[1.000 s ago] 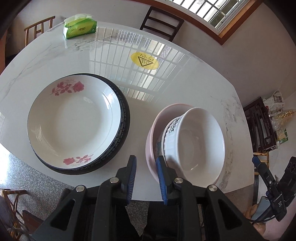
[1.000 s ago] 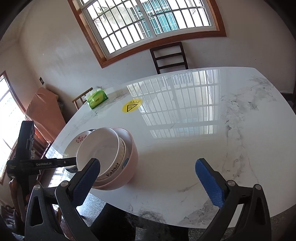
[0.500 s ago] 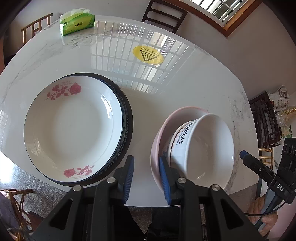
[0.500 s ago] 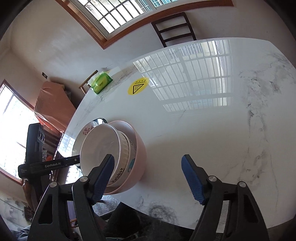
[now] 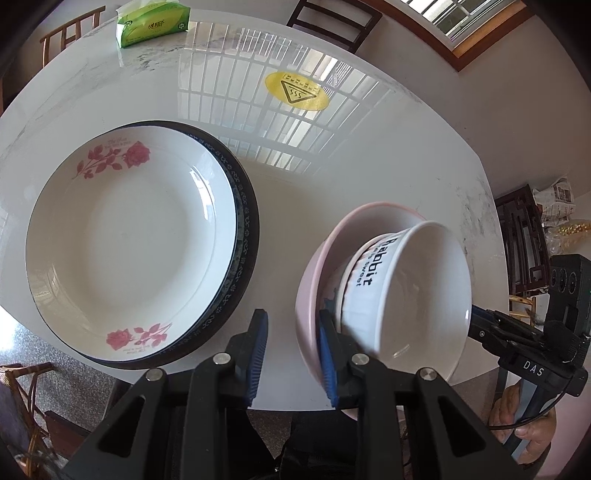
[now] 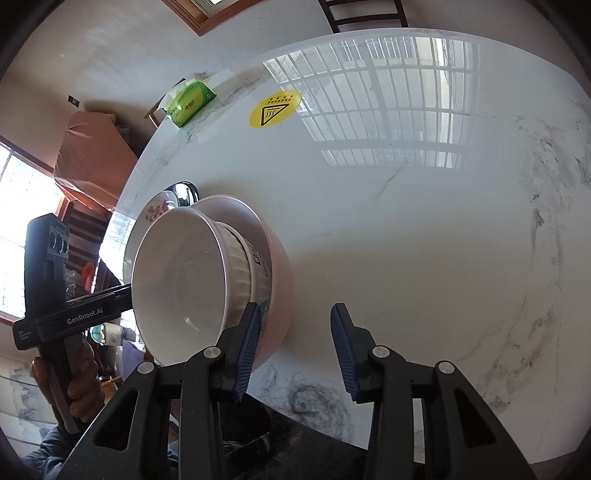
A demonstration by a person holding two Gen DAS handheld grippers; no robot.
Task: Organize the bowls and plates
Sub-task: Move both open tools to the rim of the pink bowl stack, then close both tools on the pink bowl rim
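A white plate with pink roses [image 5: 129, 243] lies on a dark-rimmed plate [image 5: 243, 221] at the table's left. A white bowl lettered "Rabbit" [image 5: 406, 295] sits tilted inside a pink bowl [image 5: 314, 266] near the table's front edge; both also show in the right wrist view [image 6: 184, 280], [image 6: 273, 251]. My left gripper [image 5: 291, 350] is open, its right finger inside the pink bowl's near rim, its left finger outside. My right gripper [image 6: 291, 339] is open, its left finger against the pink bowl's right side.
A green tissue pack [image 5: 151, 22] lies at the table's far edge. A yellow warning sticker [image 5: 295, 90] is on the white marble table [image 6: 424, 221]. Dark chairs [image 5: 332, 14] stand behind the table.
My right gripper has narrowed and moved in against the bowls' right side. My left gripper has opened a little and come closer over the pink bowl's rim. The white bowl looks more tilted.
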